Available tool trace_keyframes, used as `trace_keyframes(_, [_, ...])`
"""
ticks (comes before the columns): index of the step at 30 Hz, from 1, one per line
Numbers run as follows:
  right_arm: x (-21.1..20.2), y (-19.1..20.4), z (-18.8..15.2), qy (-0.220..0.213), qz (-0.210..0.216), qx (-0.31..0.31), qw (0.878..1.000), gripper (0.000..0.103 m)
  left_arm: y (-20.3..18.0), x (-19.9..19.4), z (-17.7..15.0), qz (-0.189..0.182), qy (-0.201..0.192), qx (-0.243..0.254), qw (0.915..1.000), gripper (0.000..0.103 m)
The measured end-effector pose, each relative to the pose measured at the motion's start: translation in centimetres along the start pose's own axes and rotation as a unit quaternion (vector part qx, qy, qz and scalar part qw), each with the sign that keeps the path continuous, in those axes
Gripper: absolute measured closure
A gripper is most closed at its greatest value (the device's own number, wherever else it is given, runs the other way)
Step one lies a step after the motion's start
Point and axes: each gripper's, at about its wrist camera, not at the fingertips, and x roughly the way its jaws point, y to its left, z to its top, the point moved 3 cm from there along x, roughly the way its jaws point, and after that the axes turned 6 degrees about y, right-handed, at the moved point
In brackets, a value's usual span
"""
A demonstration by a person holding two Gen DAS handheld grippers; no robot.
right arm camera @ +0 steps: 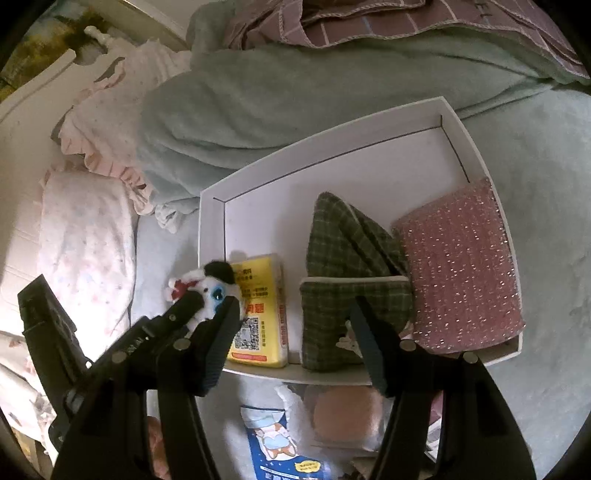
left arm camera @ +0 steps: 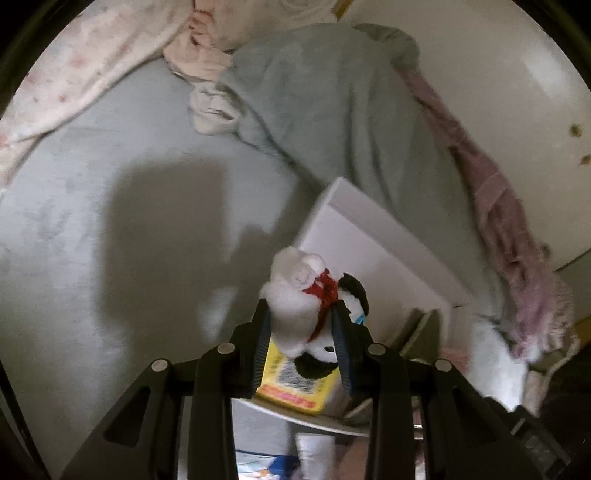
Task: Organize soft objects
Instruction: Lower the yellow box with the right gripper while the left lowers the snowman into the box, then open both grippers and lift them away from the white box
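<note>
My left gripper point(left arm camera: 303, 314) is shut on a small white plush toy point(left arm camera: 295, 295) with black ears and a red ribbon. It holds the toy over the near left corner of a white box point(left arm camera: 354, 236), just above a yellow tissue pack point(left arm camera: 291, 384). In the right wrist view the toy point(right arm camera: 210, 291) hangs by the box point(right arm camera: 321, 155) beside the yellow pack point(right arm camera: 258, 306). My right gripper point(right arm camera: 293, 306) stands open above a green plaid pouch point(right arm camera: 347, 251), with nothing pressed between its pads. A pink sparkly pad point(right arm camera: 461, 273) fills the right side of the box.
The box rests on a bed under a mint green blanket point(right arm camera: 258, 103). A pink floral pillow point(right arm camera: 85, 251) lies to the left, with a plum checked cloth point(right arm camera: 351, 26) at the back. A blue printed packet point(right arm camera: 273, 443) and a peach round thing point(right arm camera: 347, 413) lie below the box's near edge.
</note>
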Motion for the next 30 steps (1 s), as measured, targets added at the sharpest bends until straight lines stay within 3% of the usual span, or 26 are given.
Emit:
trace_keyframes(2, [-0.2, 0.2, 0.1, -0.002, 0.013, -0.002, 1.000, 0.039, -0.3, 0.5, -0.2, -0.001, 0.015, -0.003, 0.9999, 0.072])
trace_keyframes(6, [-1.0, 0.2, 0.1, -0.012, 0.008, -0.006, 1.000, 0.039, -1.0, 1.8, -1.2, 0.052, 0.042, 0.014, 0.9977, 0.070])
trace_keyframes(11, [-1.2, -0.2, 0.0, -0.010, 0.003, 0.000, 1.000, 0.039, -1.6, 1.6, -1.2, 0.063, 0.051, 0.017, 0.9966, 0.052])
trace_keyframes(15, [-1.6, -0.3, -0.2, -0.006, -0.008, 0.003, 1.000, 0.039, -1.8, 0.7, -0.9, 0.075, 0.046, 0.019, 0.9960, 0.044])
trace_keyframes(21, [-2.4, 0.5, -0.9, 0.013, -0.033, -0.014, 0.999, 0.039, -2.1, -1.2, -1.4, 0.089, 0.063, 0.034, 0.9935, 0.043])
trace_keyframes(25, [-2.7, 0.8, -1.9, 0.035, -0.055, -0.023, 0.998, 0.039, -2.3, -3.4, -2.8, 0.127, 0.067, 0.061, 0.9877, 0.044])
trace_keyframes(30, [-4.8, 1.7, -3.2, 0.031, -0.055, -0.023, 0.998, 0.039, -2.5, -4.2, -6.4, 0.112, 0.085, 0.080, 0.9868, 0.044])
